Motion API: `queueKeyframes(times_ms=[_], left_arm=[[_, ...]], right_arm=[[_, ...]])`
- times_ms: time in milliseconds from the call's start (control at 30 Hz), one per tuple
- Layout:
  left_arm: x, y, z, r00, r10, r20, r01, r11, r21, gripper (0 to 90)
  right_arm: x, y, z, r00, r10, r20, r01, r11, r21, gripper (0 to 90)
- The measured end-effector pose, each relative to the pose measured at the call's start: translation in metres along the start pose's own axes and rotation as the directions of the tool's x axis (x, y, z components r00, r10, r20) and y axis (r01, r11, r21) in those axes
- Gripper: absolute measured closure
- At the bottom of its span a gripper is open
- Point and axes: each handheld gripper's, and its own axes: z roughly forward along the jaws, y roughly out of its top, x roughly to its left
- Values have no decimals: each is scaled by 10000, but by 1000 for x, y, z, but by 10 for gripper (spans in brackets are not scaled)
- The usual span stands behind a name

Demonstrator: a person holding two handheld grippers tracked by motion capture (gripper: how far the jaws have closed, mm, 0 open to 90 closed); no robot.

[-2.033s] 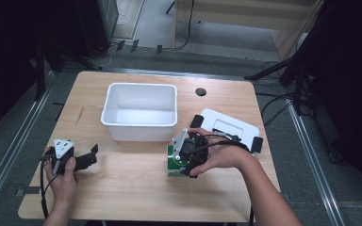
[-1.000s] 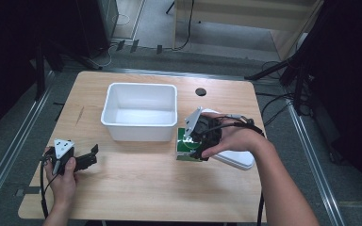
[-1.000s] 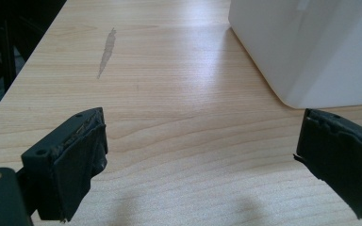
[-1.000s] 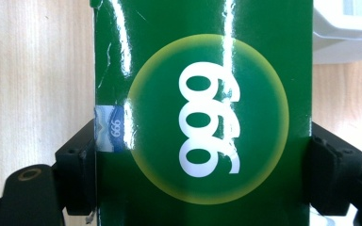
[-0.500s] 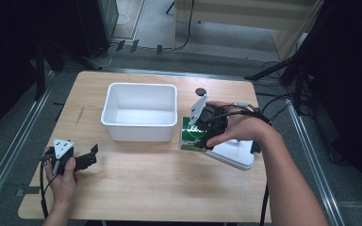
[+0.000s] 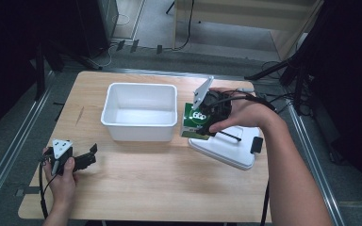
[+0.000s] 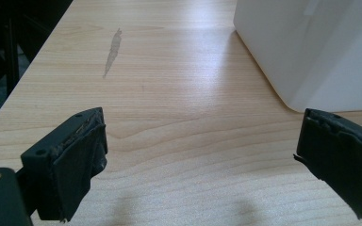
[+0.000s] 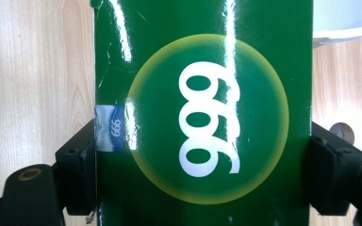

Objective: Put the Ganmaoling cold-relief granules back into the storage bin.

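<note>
A green box (image 6: 194,121) with a yellow disc and white digits on its face (image 8: 202,113) hangs above the table, just right of the white bin (image 6: 140,111). My right gripper (image 6: 203,123) is shut on the box, one black jaw on each side. The bin is an open rectangular tub with nothing visible inside; its corner (image 7: 311,52) stands ahead of my left gripper. My left gripper (image 6: 90,156) rests low at the table's front left, jaws wide apart with bare wood between them (image 7: 198,155).
A white lid (image 6: 226,147) with a black latch lies flat right of the bin, under my right hand. The wooden table (image 6: 136,188) has open surface along the front. A dark stain (image 7: 113,44) marks the wood at the left. Dark floor and cables surround the table.
My right gripper has carried the green box up and back from the table's middle right to beside the bin, uncovering the white lid. The left gripper has stayed put.
</note>
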Motion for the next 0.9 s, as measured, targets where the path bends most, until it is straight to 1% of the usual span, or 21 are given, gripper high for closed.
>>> queueKeyframes(times_ms=[67,167,300,600,633,700,800,867,900], left_arm=[[0,0,0,10000,-28,-36,28,10000,-14,32],[2,0,0,9998,-188,-118,188,9998,-29,32],[2,0,-1,9997,-211,-155,210,9998,-39,32],[3,1,-1,9992,-344,-200,343,9994,-49,32],[4,1,-1,9990,-406,-175,405,9992,-66,32],[4,1,-1,9990,-426,-166,425,9991,-53,32],[4,1,-1,9991,-396,-153,396,9992,-33,32],[4,1,-1,9991,-413,-73,413,9991,-41,32],[4,1,-2,9988,-491,60,491,9988,-53,32]], right_arm=[[-2,1,-1,10000,25,53,-25,10000,11,166],[-10,5,-7,9999,111,119,-111,9999,-39,166],[-16,10,-10,9997,179,157,-177,9998,-136,166],[-24,23,-13,9999,91,133,-89,9998,-157,166],[-27,27,-15,9998,162,112,-160,9996,-221,166],[-30,30,-16,9998,142,163,-137,9995,-286,166],[-32,34,-17,9997,163,194,-156,9993,-328,166],[-34,40,-17,9997,169,166,-163,9992,-354,166],[-35,42,-17,9997,141,175,-134,9993,-356,166]])
